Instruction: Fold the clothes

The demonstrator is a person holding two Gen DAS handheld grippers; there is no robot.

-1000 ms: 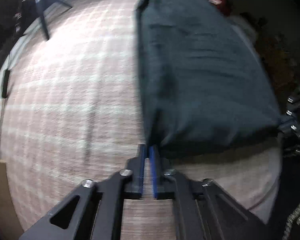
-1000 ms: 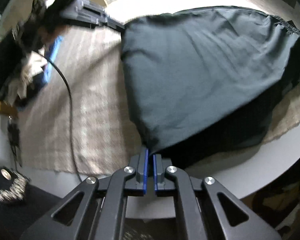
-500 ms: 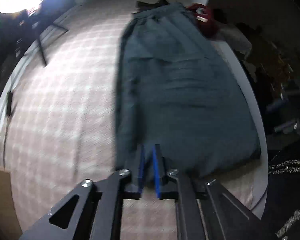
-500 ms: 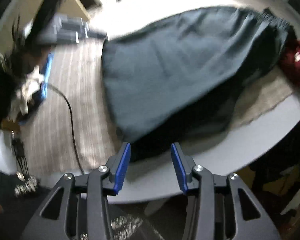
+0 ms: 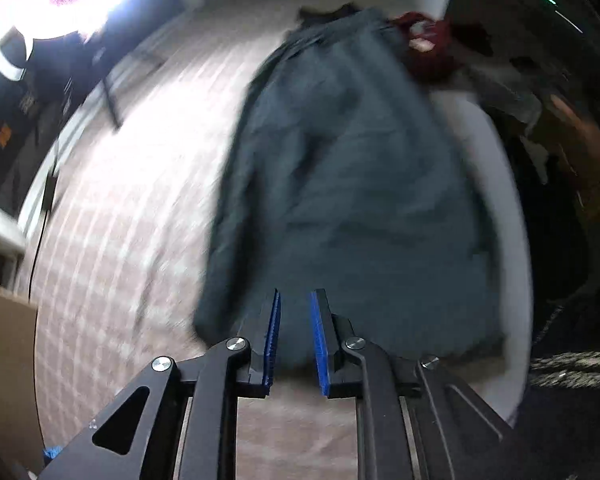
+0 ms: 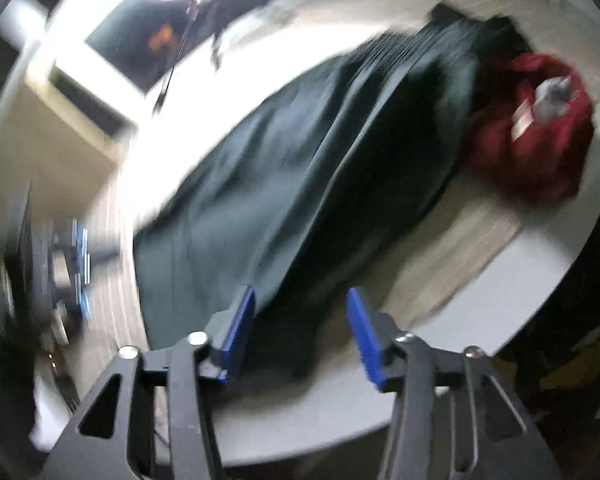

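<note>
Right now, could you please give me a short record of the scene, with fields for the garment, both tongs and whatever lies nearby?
garment: dark teal garment lying flat and lengthwise on the checked cloth, one long fold already made
left tongs: jaws have just been opening, narrow gap, above the garment's near end, nothing pinched
right tongs: jaws have just been opening, wide apart, nothing held
nearby: red garment bunched by the teal garment's far end
surface: white table under the cloth
image quality: both views motion-blurred
</note>
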